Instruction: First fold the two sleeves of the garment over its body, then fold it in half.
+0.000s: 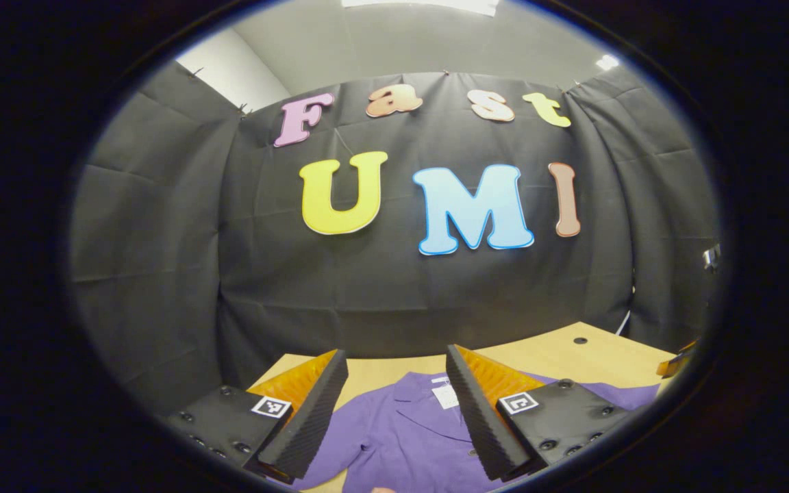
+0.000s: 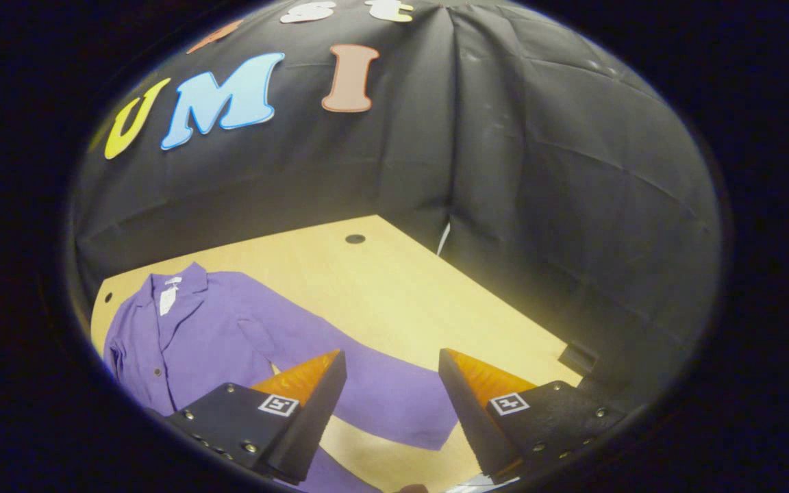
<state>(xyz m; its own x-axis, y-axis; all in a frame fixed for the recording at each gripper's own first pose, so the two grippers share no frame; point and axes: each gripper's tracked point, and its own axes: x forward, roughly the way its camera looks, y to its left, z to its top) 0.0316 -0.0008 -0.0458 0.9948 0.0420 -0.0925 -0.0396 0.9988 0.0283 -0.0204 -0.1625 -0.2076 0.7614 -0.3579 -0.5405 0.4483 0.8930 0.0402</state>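
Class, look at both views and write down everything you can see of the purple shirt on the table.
The purple shirt looks like soft woven cloth. It lies flat, front up, on the wooden table, collar open towards the booth wall with a white tag inside it. Small buttons run down its front. One long sleeve stretches out unfolded across the tabletop. Both grippers hang above it with jaws open; neither holds it.

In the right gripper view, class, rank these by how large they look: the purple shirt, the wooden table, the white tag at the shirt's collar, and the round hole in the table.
1. Table
2. Shirt
3. Tag
4. Hole, close to the tag; it lies farther off, so unsure.
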